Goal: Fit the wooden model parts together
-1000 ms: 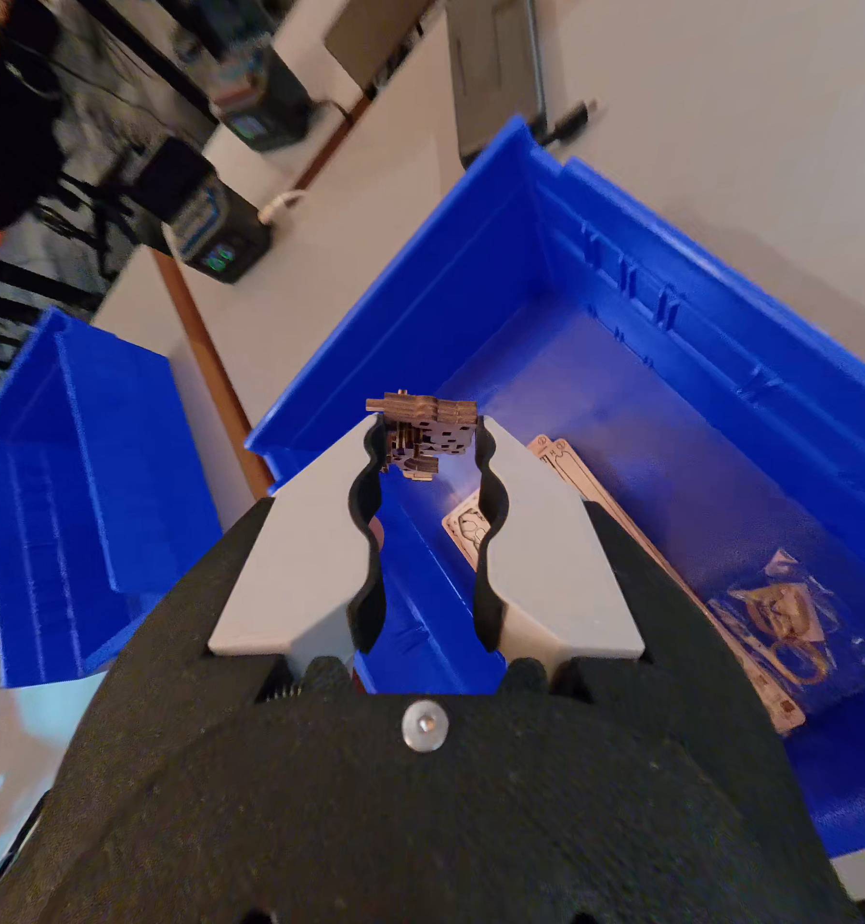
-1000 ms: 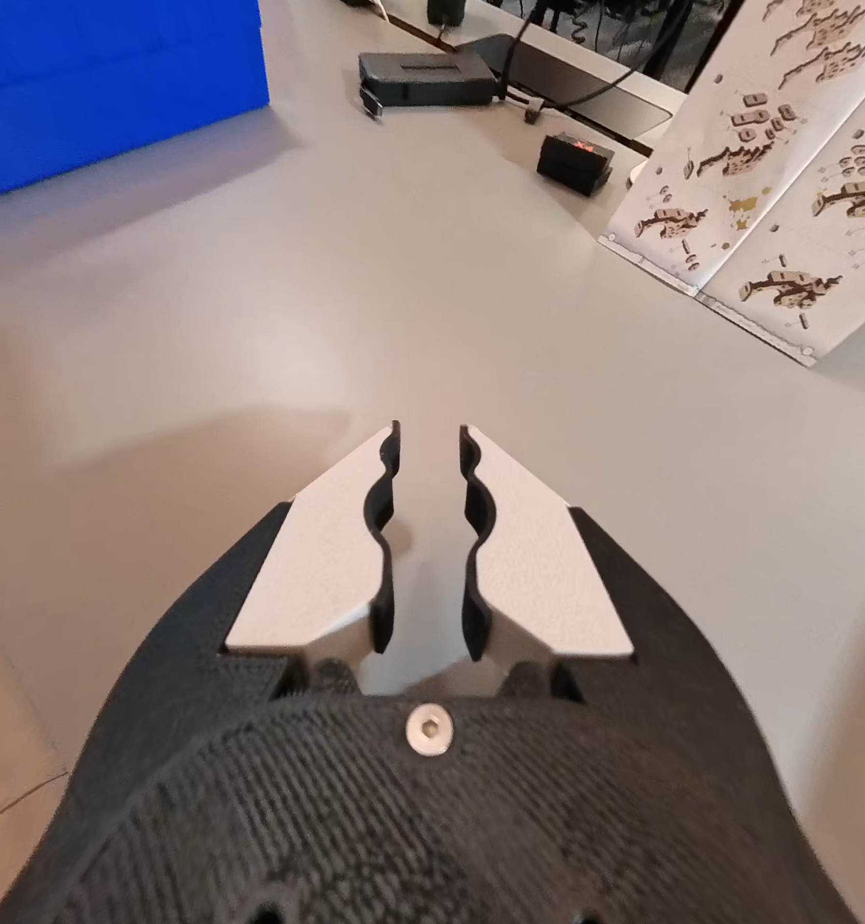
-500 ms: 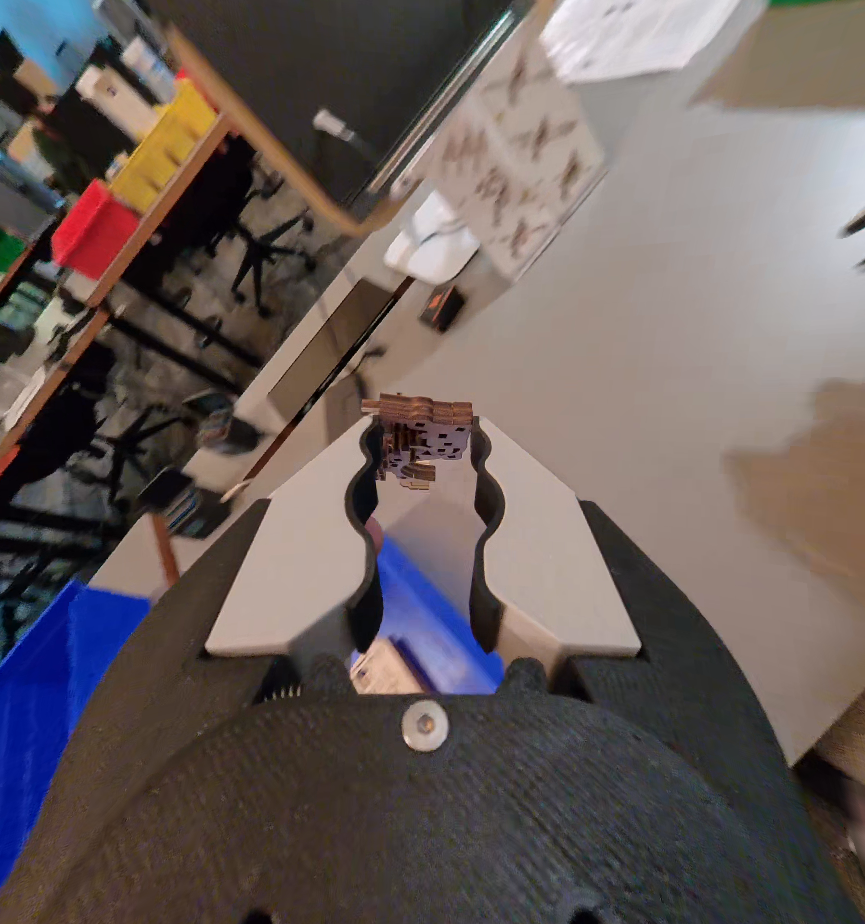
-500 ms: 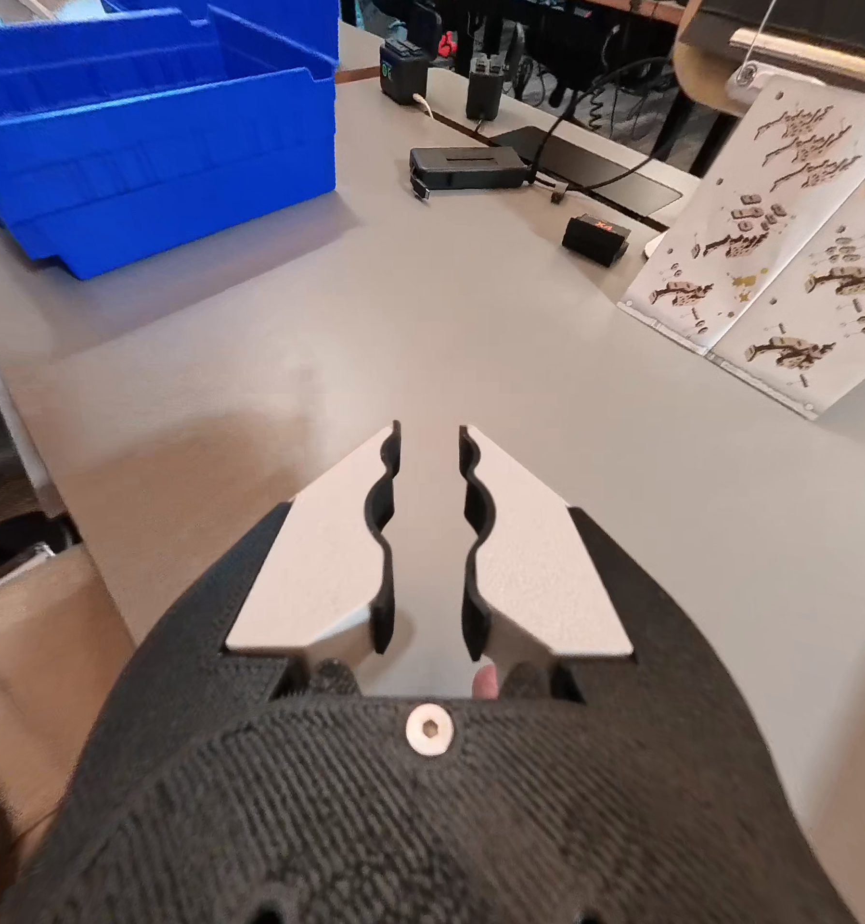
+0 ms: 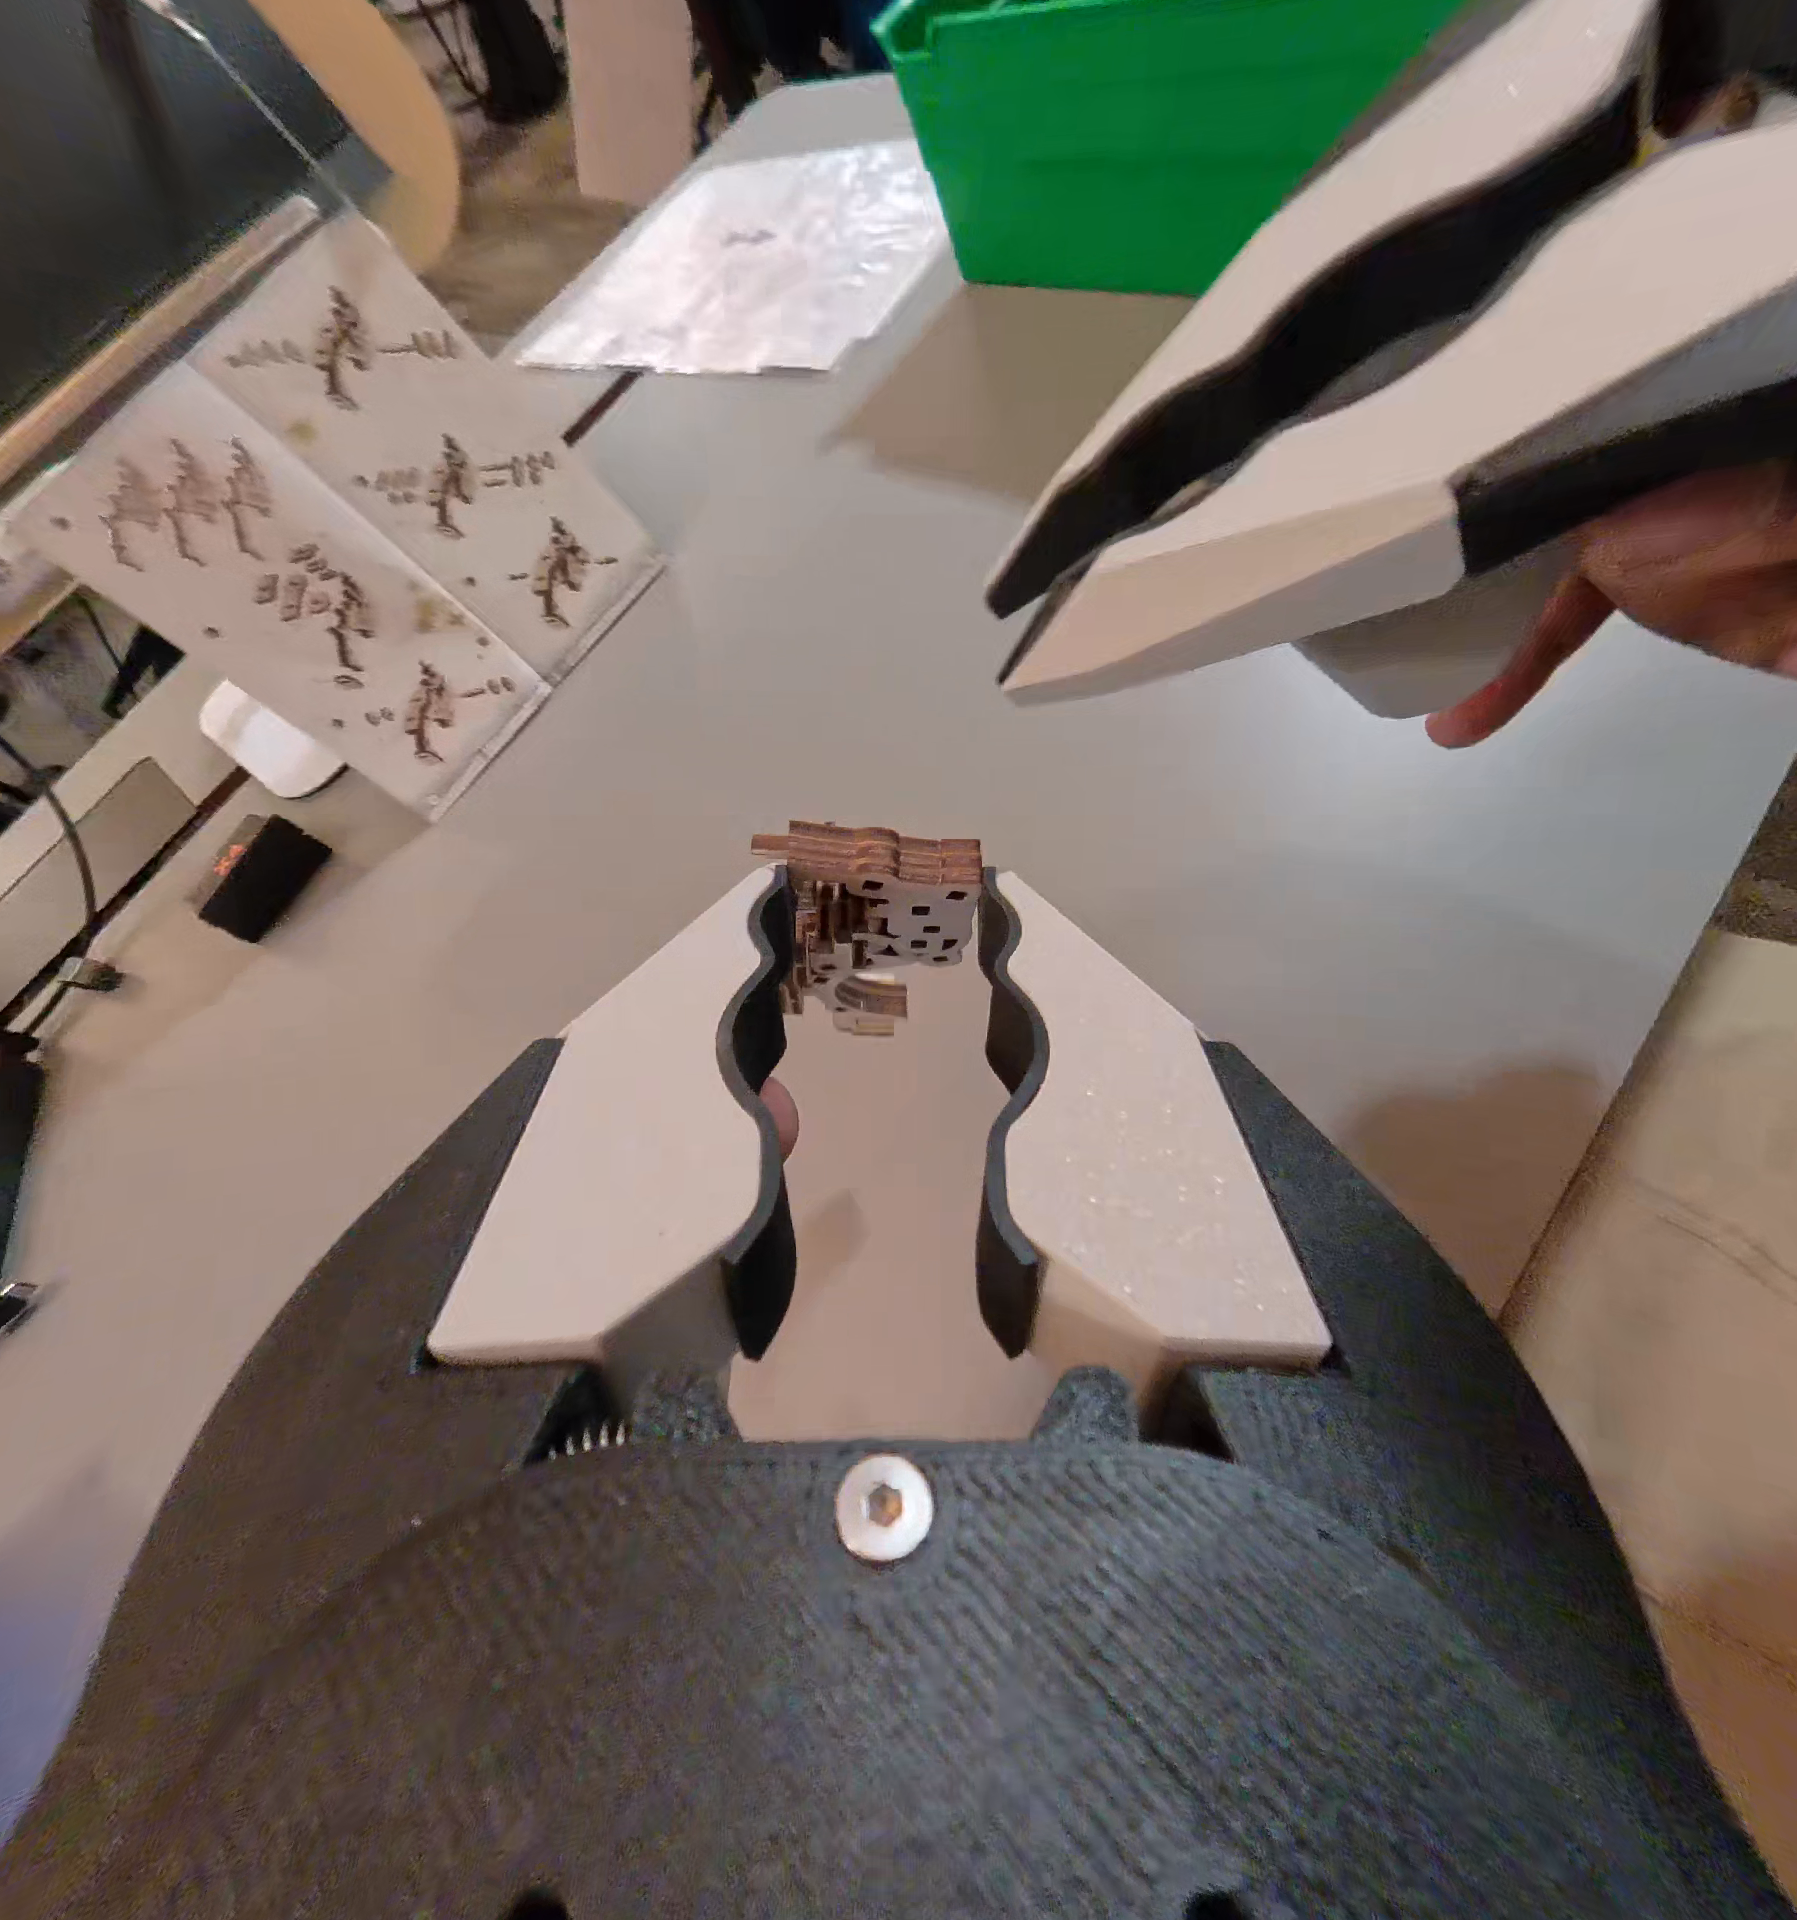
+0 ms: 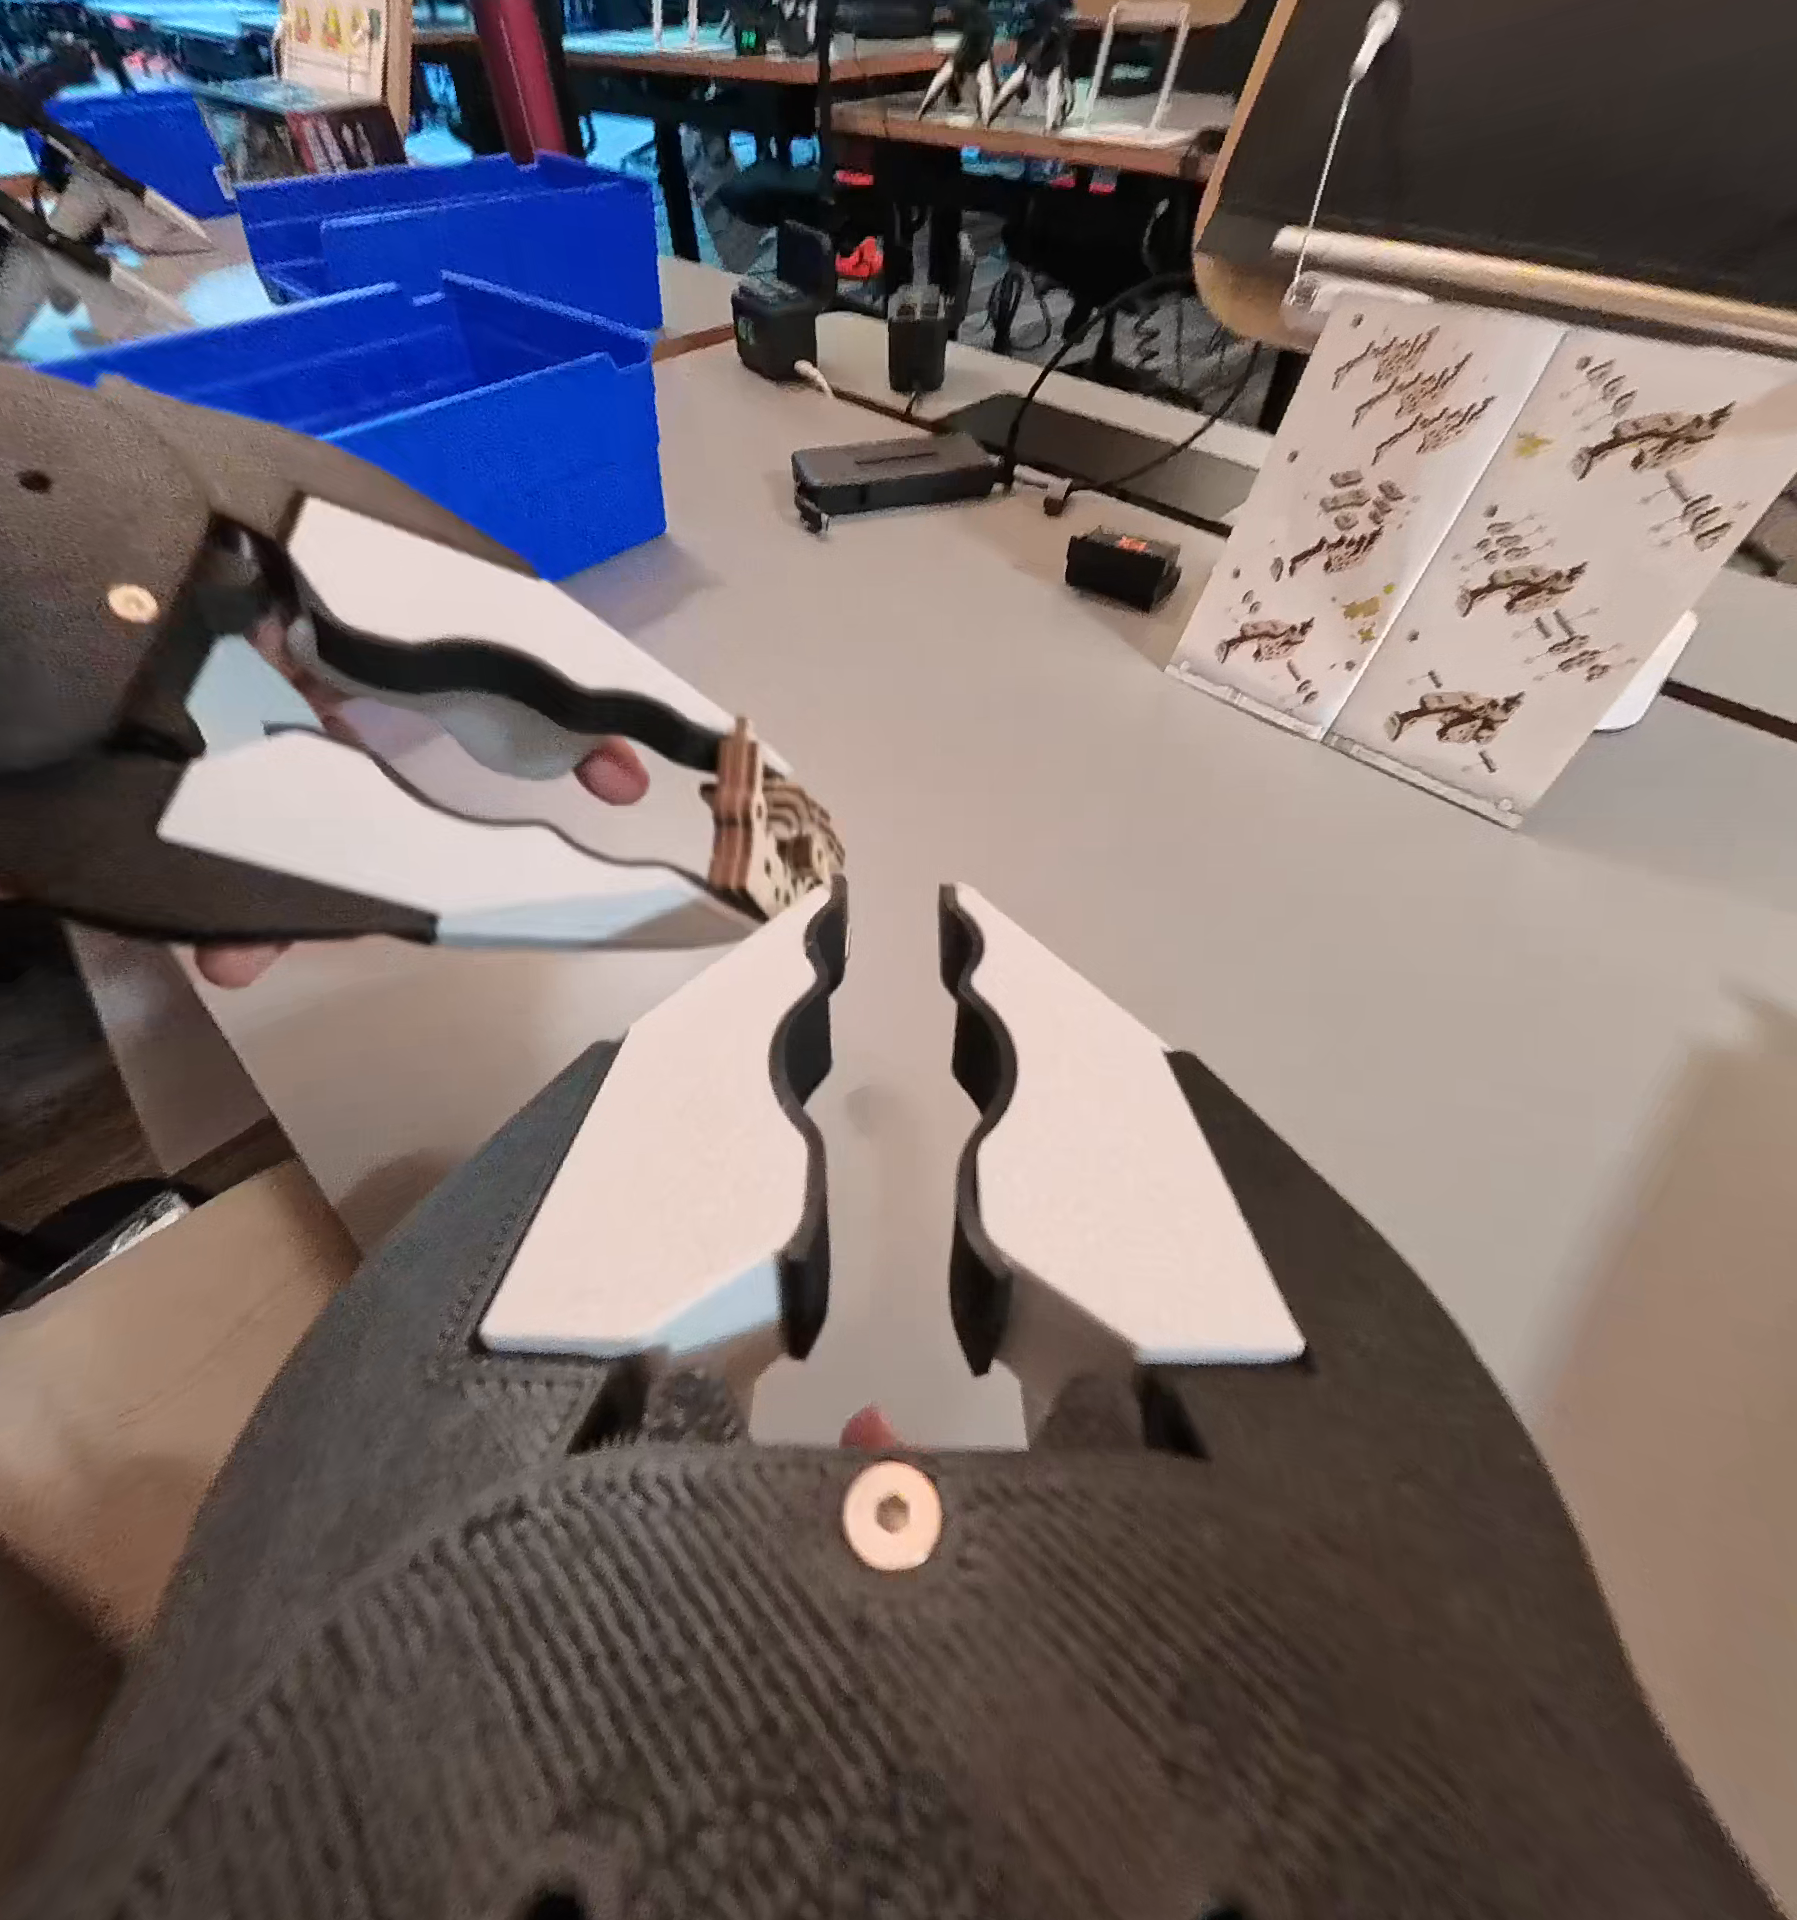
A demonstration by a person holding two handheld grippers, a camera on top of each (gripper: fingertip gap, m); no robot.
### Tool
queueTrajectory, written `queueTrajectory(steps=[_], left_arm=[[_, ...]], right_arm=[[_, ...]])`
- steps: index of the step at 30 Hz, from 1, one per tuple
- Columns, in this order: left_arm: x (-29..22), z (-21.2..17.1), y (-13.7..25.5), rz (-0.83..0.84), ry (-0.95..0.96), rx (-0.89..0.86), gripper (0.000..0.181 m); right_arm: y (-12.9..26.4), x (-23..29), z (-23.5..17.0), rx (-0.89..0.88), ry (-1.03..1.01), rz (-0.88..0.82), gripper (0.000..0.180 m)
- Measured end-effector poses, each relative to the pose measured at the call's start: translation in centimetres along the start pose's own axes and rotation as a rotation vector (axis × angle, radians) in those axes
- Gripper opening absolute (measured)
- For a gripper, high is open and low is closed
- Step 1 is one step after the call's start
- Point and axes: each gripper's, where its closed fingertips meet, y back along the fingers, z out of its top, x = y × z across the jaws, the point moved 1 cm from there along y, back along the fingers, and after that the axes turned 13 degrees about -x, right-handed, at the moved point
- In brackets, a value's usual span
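Grey table (image 6: 1289,987) | blue bins (image 6: 520,457), contents hidden | left hand-held gripper (image 5: 878,883) clamps wooden model (image 5: 878,914) | right (image 6: 892,904) empty, parted

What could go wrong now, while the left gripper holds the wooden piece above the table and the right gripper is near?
1. The left gripper pinches the wooden model piece only at its fingertips; a bump could twist or drop it onto the table.
2. The right gripper is open, empty and very close; its fingers might knock the piece.

Tan wooden model piece (image 5: 878,909) dotted with dark holes, white-and-black left claw (image 5: 881,891), blue bins (image 6: 478,416), green bin (image 5: 1133,135), grey table (image 5: 1289,831)
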Motion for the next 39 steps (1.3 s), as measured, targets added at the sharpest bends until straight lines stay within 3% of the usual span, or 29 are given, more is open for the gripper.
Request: queueTrajectory(steps=[1,9,21,33,39], left_arm=[[-0.5,0.0,-0.2,0.005,-0.011,0.003,0.034],[-3.0,0.0,-1.2,-0.035,-0.08,0.023,0.034],[-4.1,-0.2,-1.5,0.025,-0.281,0.049,0.033],[-3.3,-0.6,-1.6,0.023,-0.148,0.038,0.046],[-2.7,-1.0,-0.8,-0.031,0.015,-0.002,0.057]], right_arm=[[0.2,0.1,-0.2,0.027,0.0,0.012,0.017],[1.2,2.4,-1.1,0.178,-0.057,0.149,0.019],[1.0,2.4,-3.5,0.293,0.022,0.111,0.01],[0.7,1.2,-3.9,0.255,0.023,0.096,0.008],[0.8,0.2,-4.2,0.181,-0.145,0.152,0.008]])
